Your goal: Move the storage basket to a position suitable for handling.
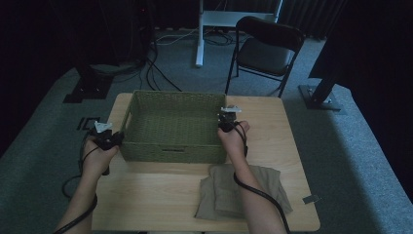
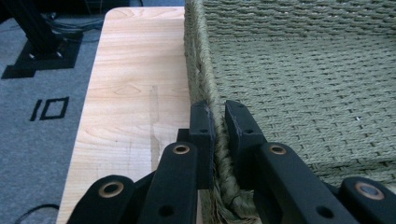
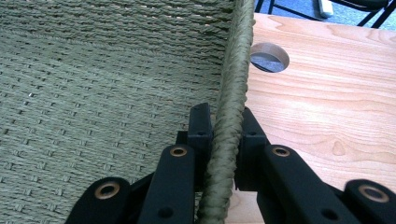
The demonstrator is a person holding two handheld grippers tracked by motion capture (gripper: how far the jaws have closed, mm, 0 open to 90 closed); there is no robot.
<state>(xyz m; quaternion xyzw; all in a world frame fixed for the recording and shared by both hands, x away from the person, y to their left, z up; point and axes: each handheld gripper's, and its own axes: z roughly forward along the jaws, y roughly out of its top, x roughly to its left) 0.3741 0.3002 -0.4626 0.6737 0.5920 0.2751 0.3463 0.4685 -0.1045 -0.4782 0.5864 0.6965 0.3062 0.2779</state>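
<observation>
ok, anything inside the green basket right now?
The basket looks empty: bare woven floor in all three views. The left gripper and right gripper clamp opposite rims. The near wall hides a strip of floor in the high view.

The high view looks forward and down over the whole table (image 1: 160, 195). Each tool's camera sits close along its jaws; all 3 views share the woven basket (image 1: 170, 124) (image 2: 299, 84) (image 3: 93, 84).
</observation>
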